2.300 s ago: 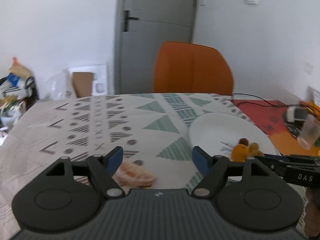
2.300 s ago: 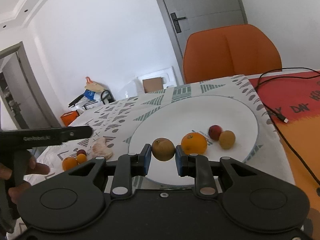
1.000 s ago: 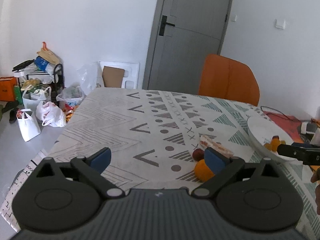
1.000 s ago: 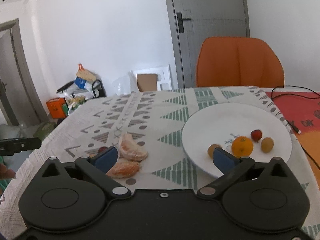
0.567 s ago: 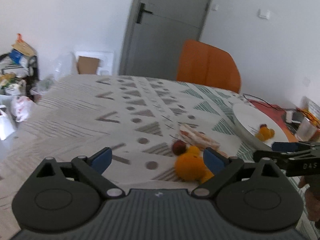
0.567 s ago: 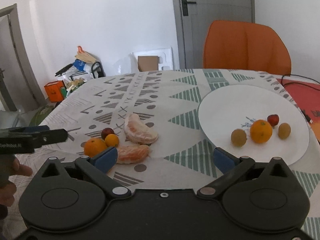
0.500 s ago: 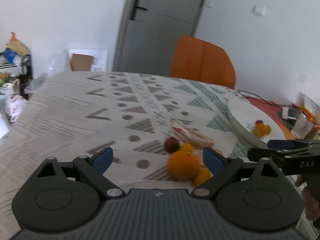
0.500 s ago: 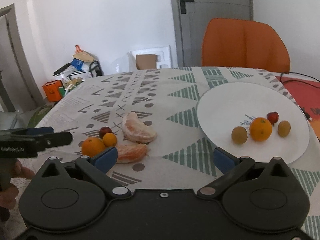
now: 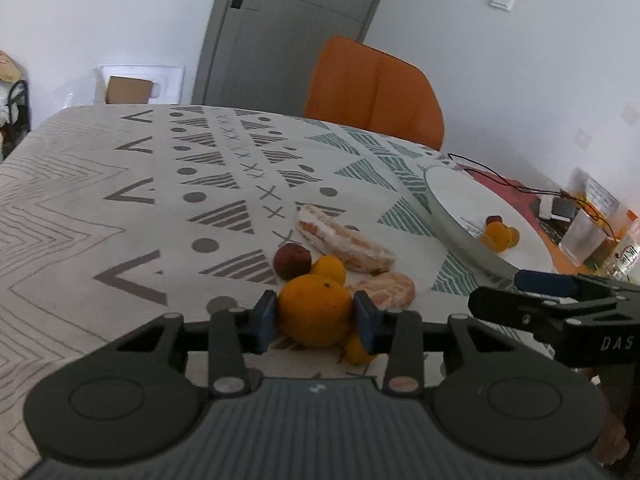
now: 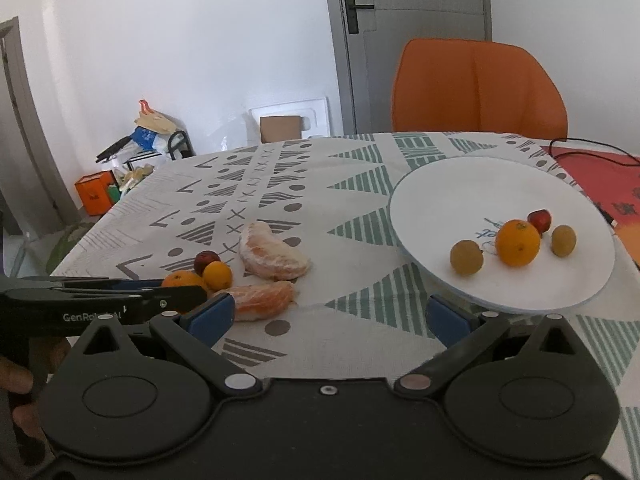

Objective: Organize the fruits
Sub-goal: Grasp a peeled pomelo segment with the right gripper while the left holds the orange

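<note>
While "DAS" marks the right hand-held gripper (image 9: pixel 536 285), the other reads "GenRobot.AI".

Home dining room: patterned tablecloth (image 10: pixel 280 184), orange chair (image 10: pixel 478 86), grey door (image 10: pixel 412 40), shopping bags (image 10: pixel 148 136) against wall.

Nine fruits (image 10: pixel 518 242), one plate (image 10: pixel 440 184), one chair (image 10: pixel 478 84).

The worktop (image 10: pixel 320 184) wears a patterned cloth of grey and green triangles. In the right wrist view, a white plate (image 10: pixel 452 196) sits at 3 o'clock. Two peeled orange pieces (image 10: pixel 274 258) lie at centre. A dark red fruit (image 10: pixel 206 258) and small orange fruit (image 10: pixel 218 275) touch at 9 o'clock. A red mat (image 10: pixel 600 176) lies at 2 o'clock.
</note>
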Demonstrator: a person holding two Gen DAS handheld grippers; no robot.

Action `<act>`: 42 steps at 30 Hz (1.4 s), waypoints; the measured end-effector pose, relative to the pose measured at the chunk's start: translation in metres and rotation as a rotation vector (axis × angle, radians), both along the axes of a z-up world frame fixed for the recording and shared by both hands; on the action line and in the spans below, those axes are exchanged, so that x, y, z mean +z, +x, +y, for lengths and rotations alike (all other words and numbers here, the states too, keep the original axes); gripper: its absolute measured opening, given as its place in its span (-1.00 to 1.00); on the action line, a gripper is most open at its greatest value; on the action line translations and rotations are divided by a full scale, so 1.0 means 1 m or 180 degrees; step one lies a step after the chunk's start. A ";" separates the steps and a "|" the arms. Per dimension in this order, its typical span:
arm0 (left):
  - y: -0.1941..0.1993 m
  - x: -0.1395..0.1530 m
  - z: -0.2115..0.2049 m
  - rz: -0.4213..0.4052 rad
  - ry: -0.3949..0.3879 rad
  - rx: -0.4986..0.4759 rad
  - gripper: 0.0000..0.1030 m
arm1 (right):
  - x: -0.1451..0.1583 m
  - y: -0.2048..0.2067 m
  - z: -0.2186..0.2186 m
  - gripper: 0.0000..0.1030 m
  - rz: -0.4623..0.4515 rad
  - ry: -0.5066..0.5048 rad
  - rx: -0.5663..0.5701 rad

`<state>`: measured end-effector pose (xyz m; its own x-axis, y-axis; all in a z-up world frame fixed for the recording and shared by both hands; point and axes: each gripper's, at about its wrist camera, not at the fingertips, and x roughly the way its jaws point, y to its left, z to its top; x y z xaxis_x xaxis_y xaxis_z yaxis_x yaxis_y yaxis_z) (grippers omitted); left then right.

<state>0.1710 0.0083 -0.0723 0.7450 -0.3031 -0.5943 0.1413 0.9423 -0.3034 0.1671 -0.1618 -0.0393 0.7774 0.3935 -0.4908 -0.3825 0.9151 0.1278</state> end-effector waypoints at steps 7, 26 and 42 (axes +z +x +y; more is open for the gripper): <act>-0.014 0.012 0.006 -0.0109 0.0088 0.0177 -0.23 | -0.004 0.008 0.019 0.99 0.0090 -0.0037 0.0187; -0.047 0.026 0.038 -0.0255 0.0169 0.0720 -0.23 | -0.010 0.026 0.063 0.62 0.0284 -0.0165 0.0351; -0.067 0.037 0.041 -0.0359 0.0153 0.0995 -0.23 | -0.011 0.024 0.065 0.15 0.0393 -0.0242 0.0494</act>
